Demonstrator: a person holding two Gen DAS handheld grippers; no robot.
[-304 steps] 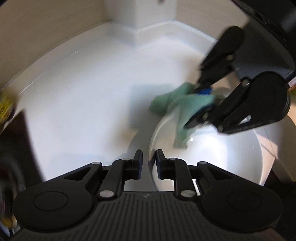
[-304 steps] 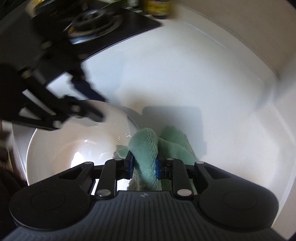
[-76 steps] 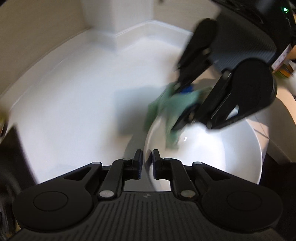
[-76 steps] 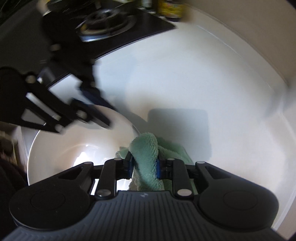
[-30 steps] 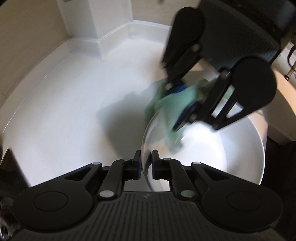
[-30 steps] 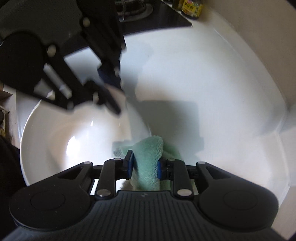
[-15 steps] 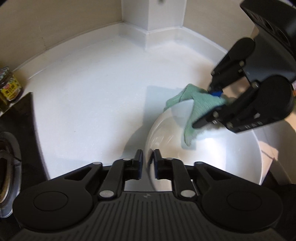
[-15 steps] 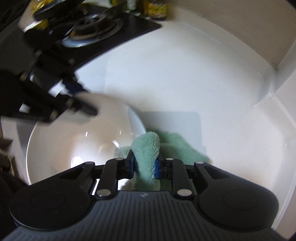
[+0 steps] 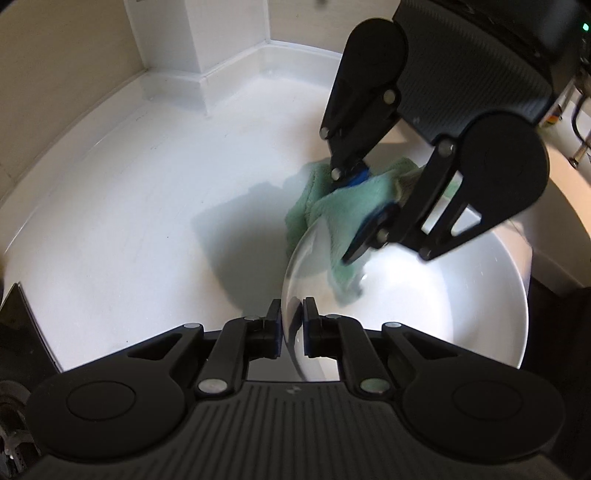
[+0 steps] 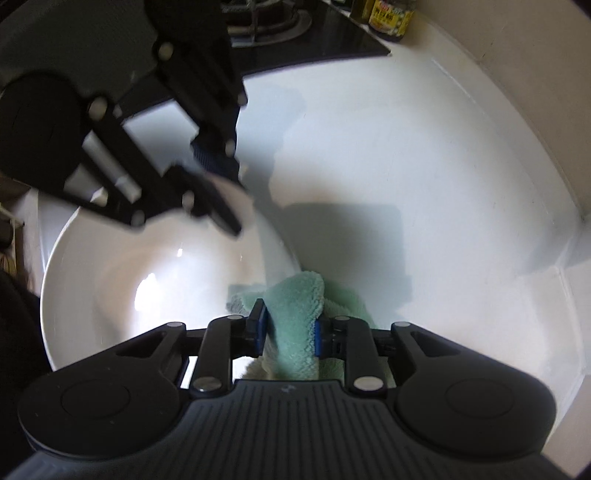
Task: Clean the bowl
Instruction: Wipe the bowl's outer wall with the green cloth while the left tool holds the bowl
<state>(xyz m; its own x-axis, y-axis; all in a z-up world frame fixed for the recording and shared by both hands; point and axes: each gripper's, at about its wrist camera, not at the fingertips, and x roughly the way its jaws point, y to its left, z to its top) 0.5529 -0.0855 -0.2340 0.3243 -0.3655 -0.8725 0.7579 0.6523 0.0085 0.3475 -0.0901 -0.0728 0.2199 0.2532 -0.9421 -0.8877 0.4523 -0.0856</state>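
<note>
A: What does only the right wrist view show?
B: A stove burner (image 10: 266, 18) and a jar (image 10: 391, 16) behind the white countertop (image 10: 424, 147).
A: The bowl?
B: A glossy white bowl (image 9: 424, 306) on that countertop, its rim pinched by the left gripper (image 9: 291, 328). The right gripper (image 10: 288, 330), jaws opening, holds a green cloth (image 10: 295, 325) at the rim.

We note a white, glossy bowl (image 9: 461, 314) tilted on the white counter, its rim clamped at one side. A green terry cloth (image 10: 295, 314) drapes over the opposite rim (partly bunched, lower end inside the bowl).
</note>
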